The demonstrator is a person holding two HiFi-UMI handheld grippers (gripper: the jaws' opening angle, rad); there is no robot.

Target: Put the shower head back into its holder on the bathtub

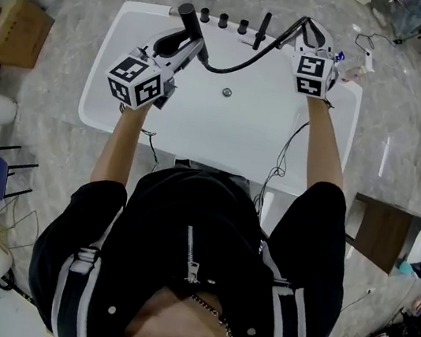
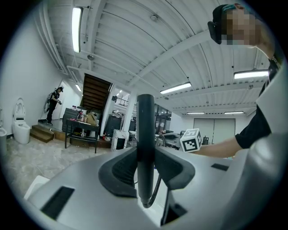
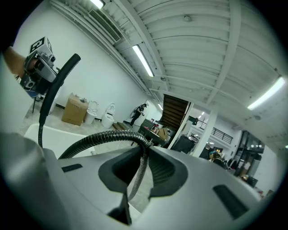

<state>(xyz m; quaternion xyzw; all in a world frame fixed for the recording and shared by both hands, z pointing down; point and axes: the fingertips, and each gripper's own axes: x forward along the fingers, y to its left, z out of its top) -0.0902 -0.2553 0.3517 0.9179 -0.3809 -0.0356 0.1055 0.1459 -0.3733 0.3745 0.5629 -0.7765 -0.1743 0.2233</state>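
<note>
Knobs just beside shower head

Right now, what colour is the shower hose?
Glossy black, ribbed hose; clearest in the right gripper view.

The left arm and right arm stretch forward. The left gripper has its jaws clamped on the shower head. The right gripper pinches the hose.

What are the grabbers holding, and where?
The left gripper clamps the shower head by its handle. The right gripper pinches the hose partway along.
</note>
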